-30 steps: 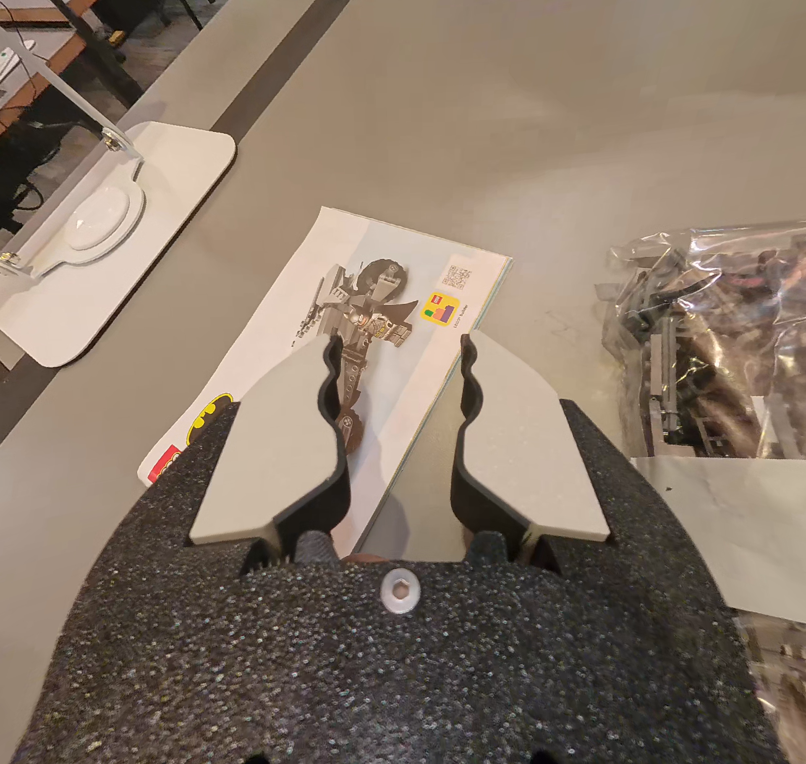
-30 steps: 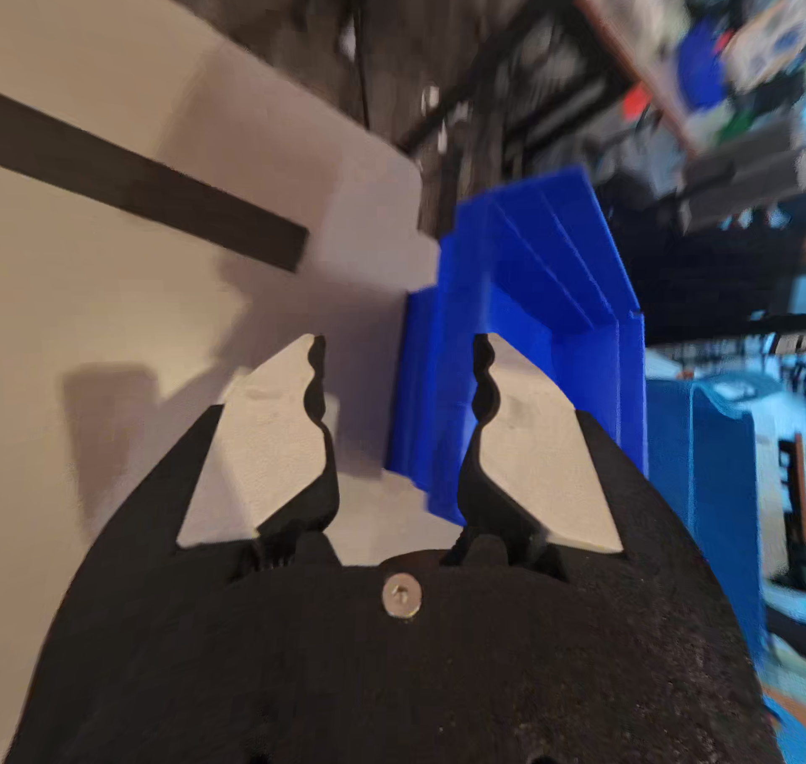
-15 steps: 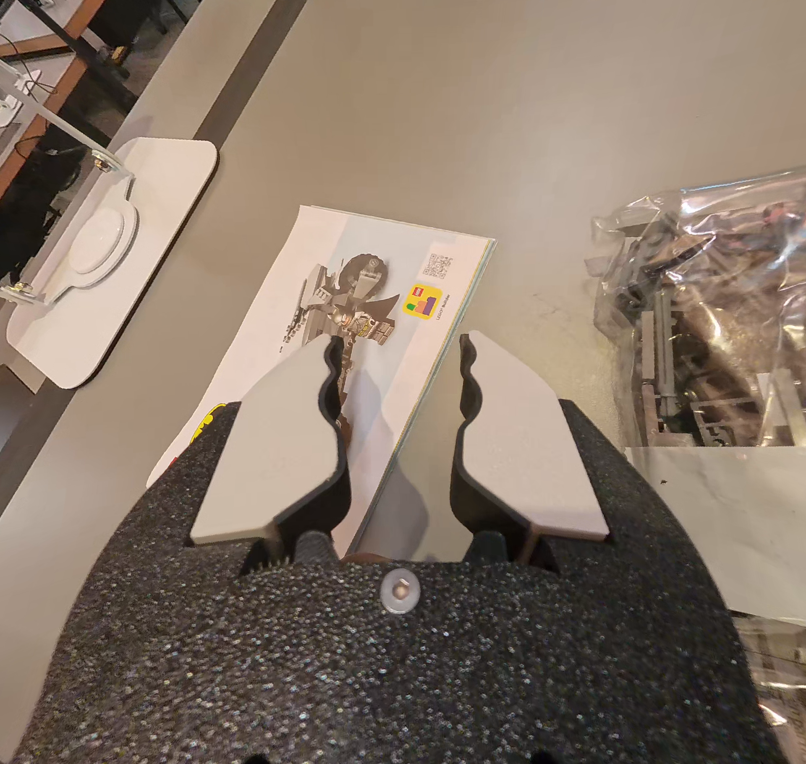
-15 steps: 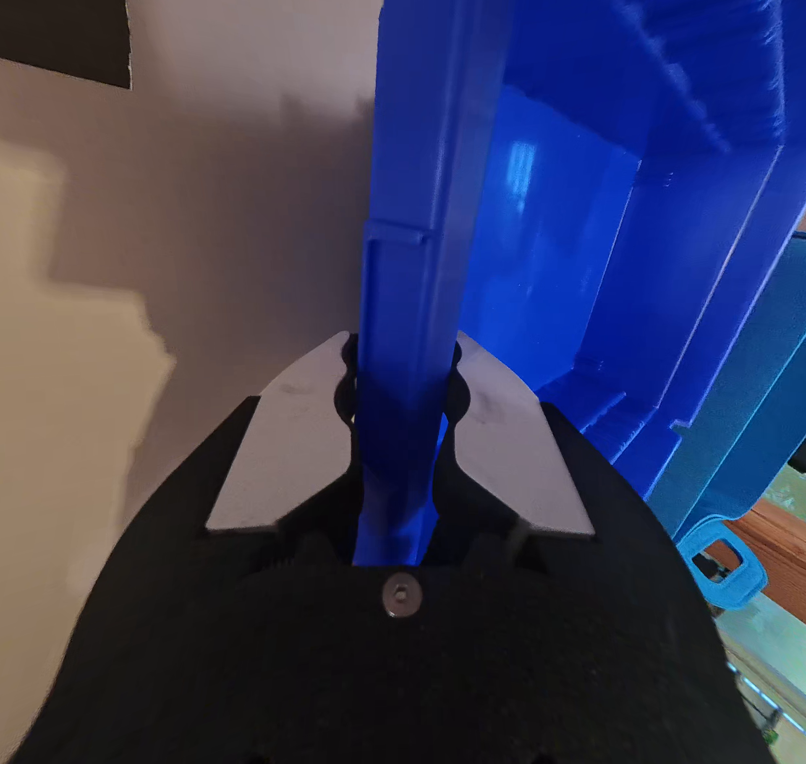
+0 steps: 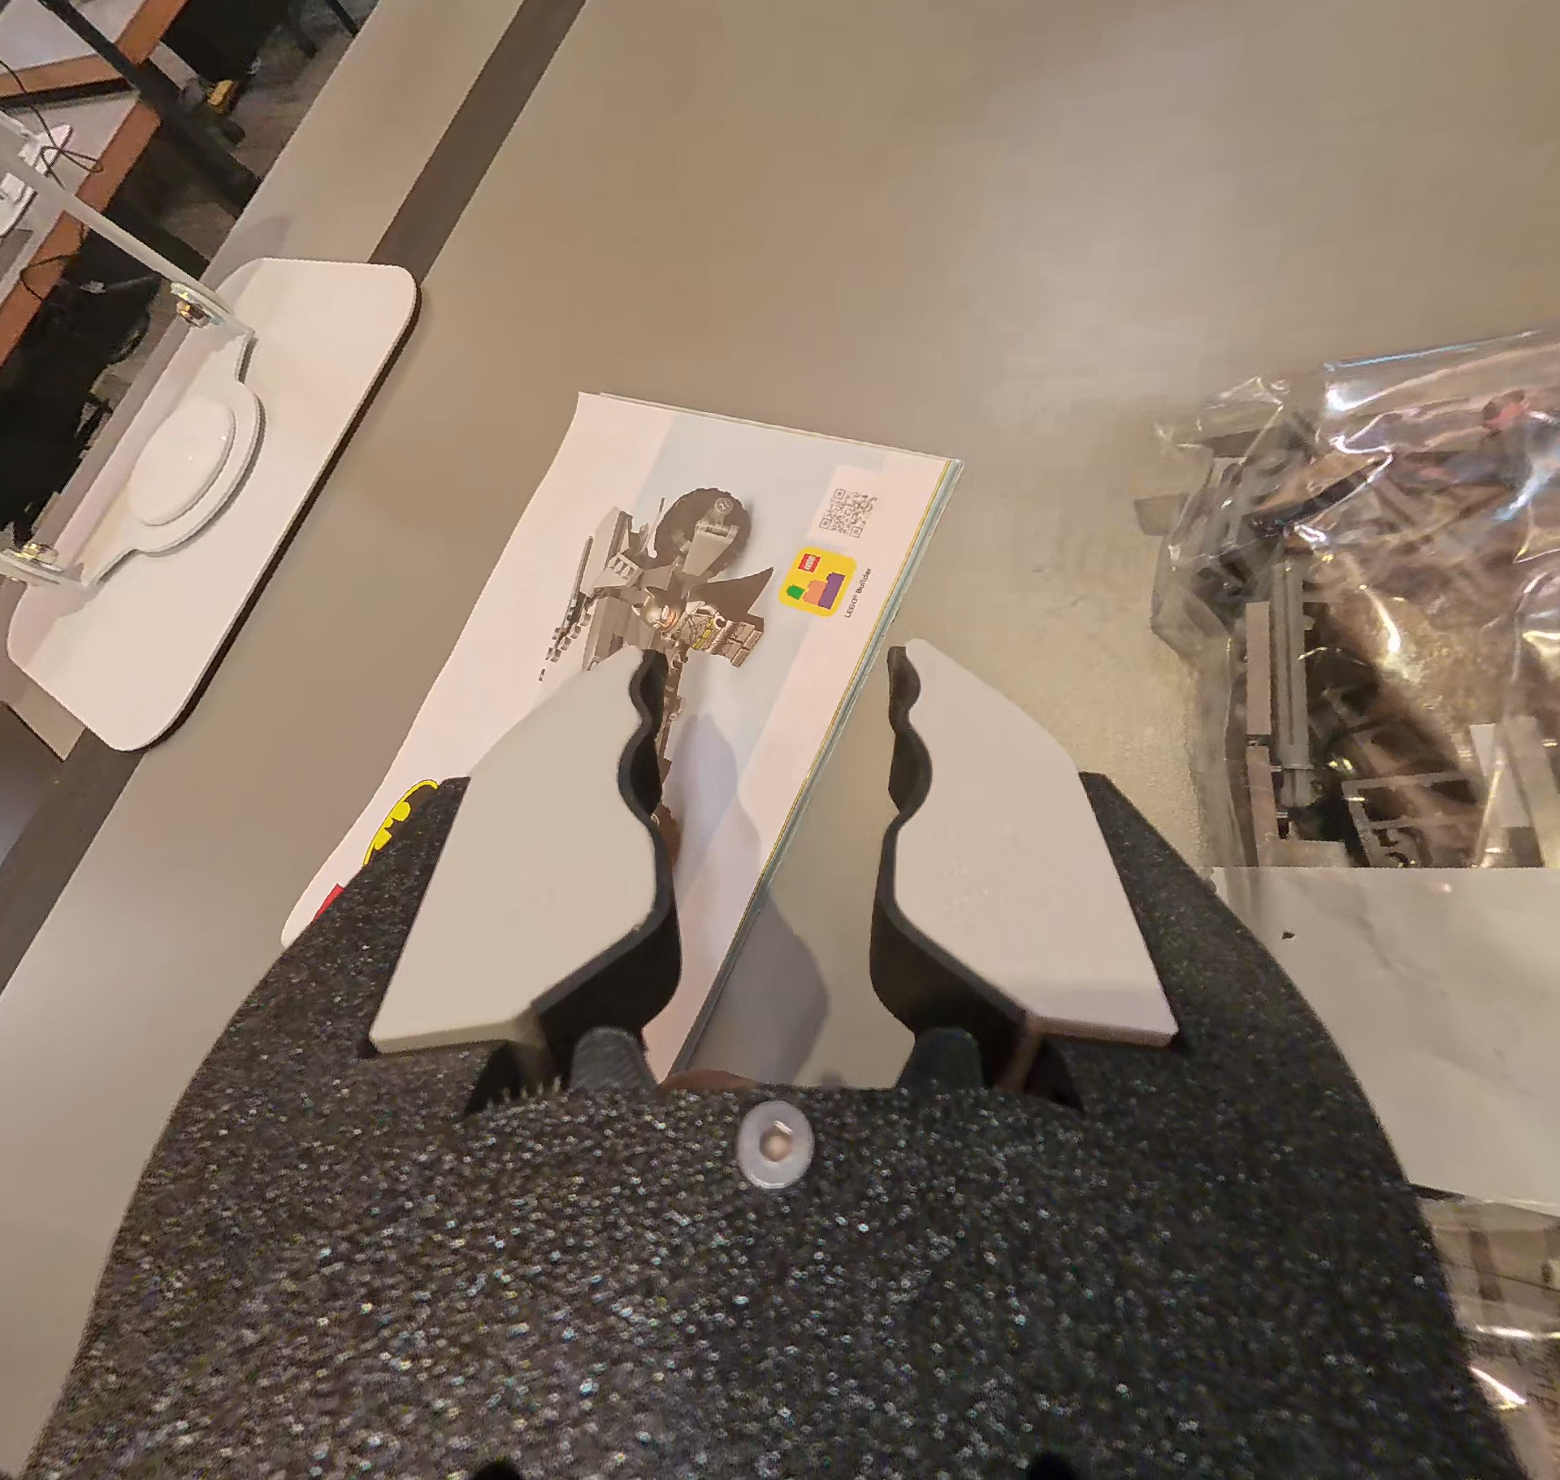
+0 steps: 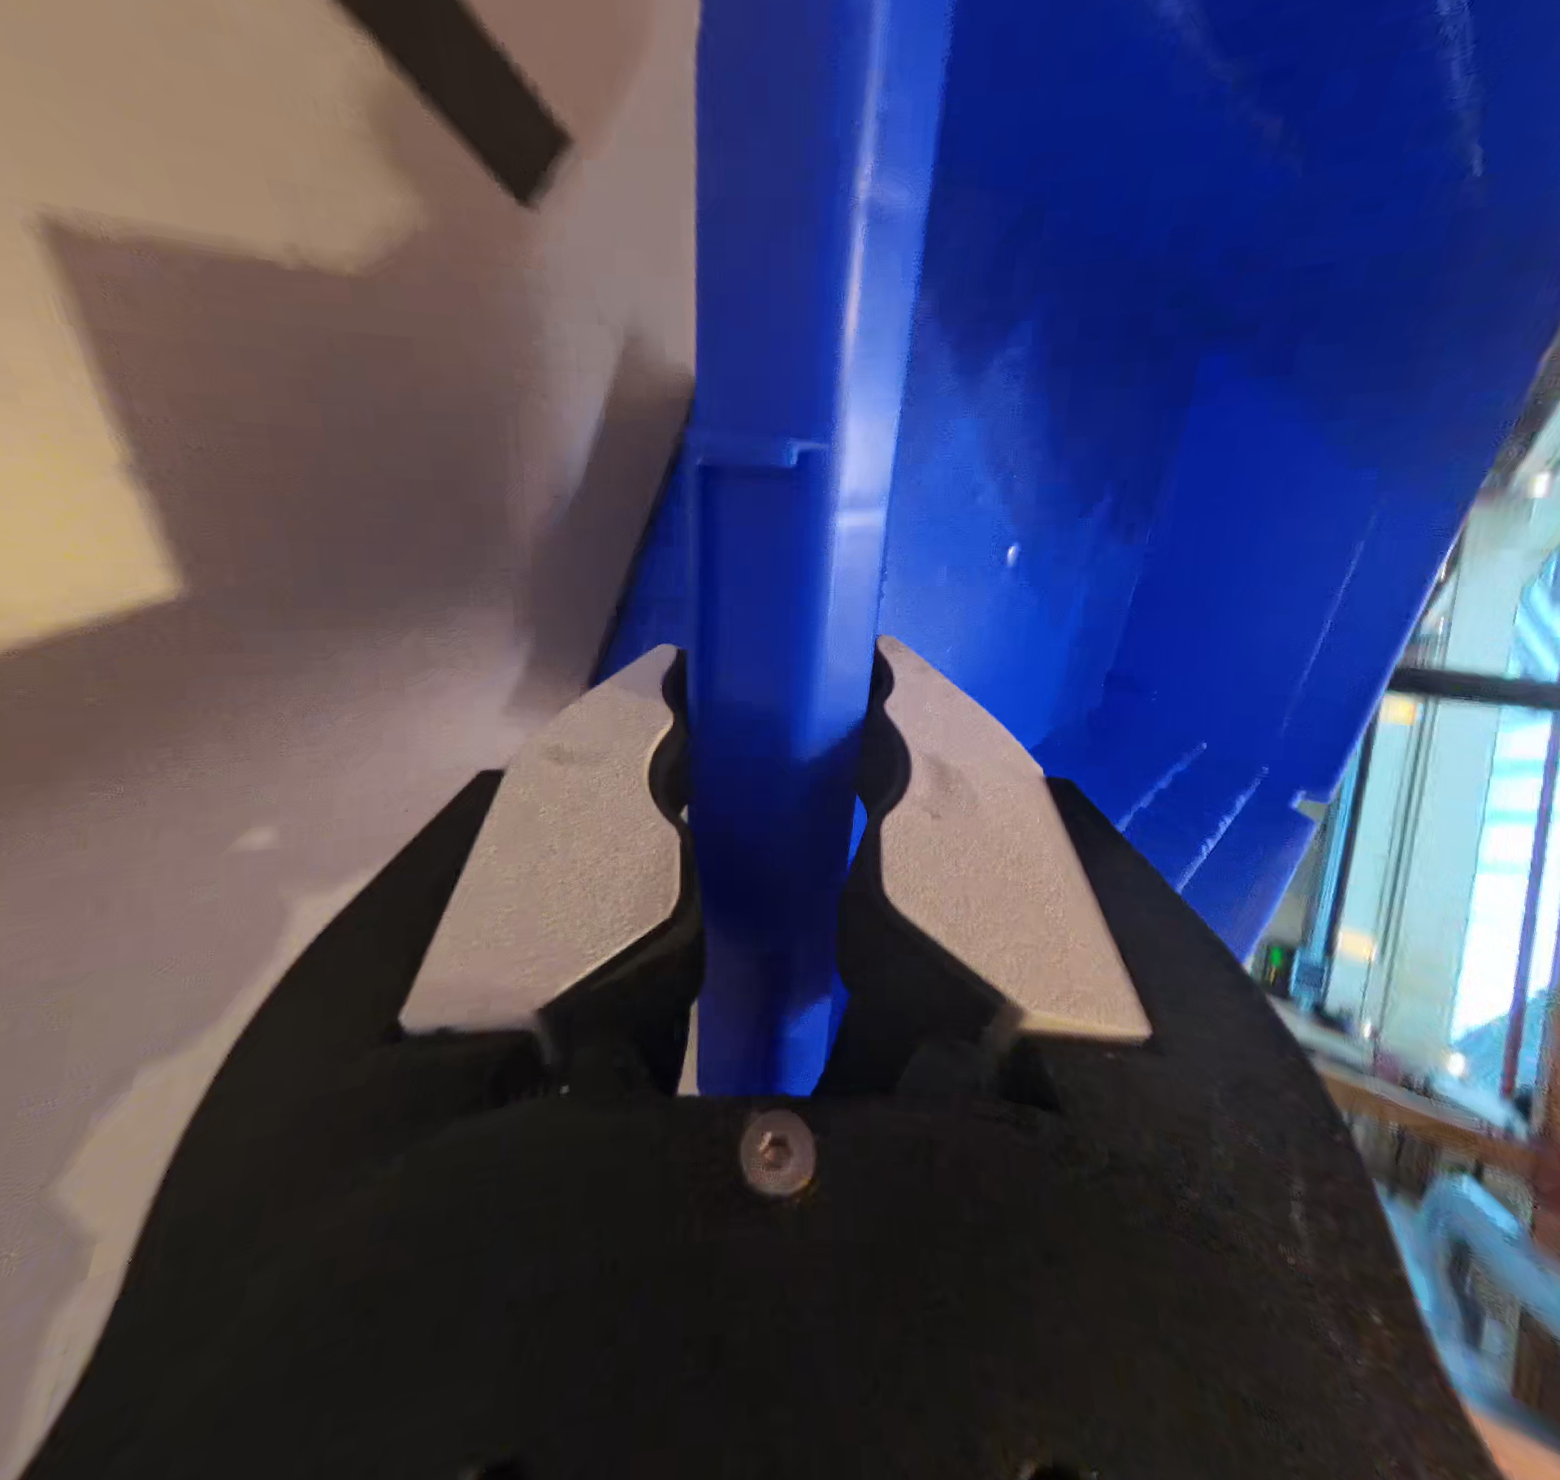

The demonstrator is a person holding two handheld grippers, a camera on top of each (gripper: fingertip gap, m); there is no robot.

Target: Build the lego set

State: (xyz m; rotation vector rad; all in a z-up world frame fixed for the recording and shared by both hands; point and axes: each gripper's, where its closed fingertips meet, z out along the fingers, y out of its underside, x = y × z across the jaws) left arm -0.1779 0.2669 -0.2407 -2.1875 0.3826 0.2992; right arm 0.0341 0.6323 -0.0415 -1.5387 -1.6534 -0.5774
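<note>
My left gripper (image 5: 772,663) is open and holds nothing; it hovers over the right edge of a white instruction booklet (image 5: 743,578) that lies flat on the grey table (image 5: 928,215). A clear plastic bag of grey and black building pieces (image 5: 1367,637) lies to its right. My right gripper (image 6: 777,663) is shut on the side wall rim of a blue plastic bin (image 6: 1140,342); both pads (image 6: 675,722) press on that wall, and the bin's inside opens to the right.
A white flat stand with a clear bracket (image 5: 169,494) sits at the table's left edge. A white sheet (image 5: 1418,1017) lies under the bag at the right. A dark strip (image 5: 473,139) runs along the table. In the right wrist view a dark strip (image 6: 439,63) crosses the table. Across from one pair of fingers to the other is roughly 45 cm.
My right gripper moved up to the blue bin and closed on its wall, then swung with it. My left gripper stayed open and drew back slightly above the booklet.
</note>
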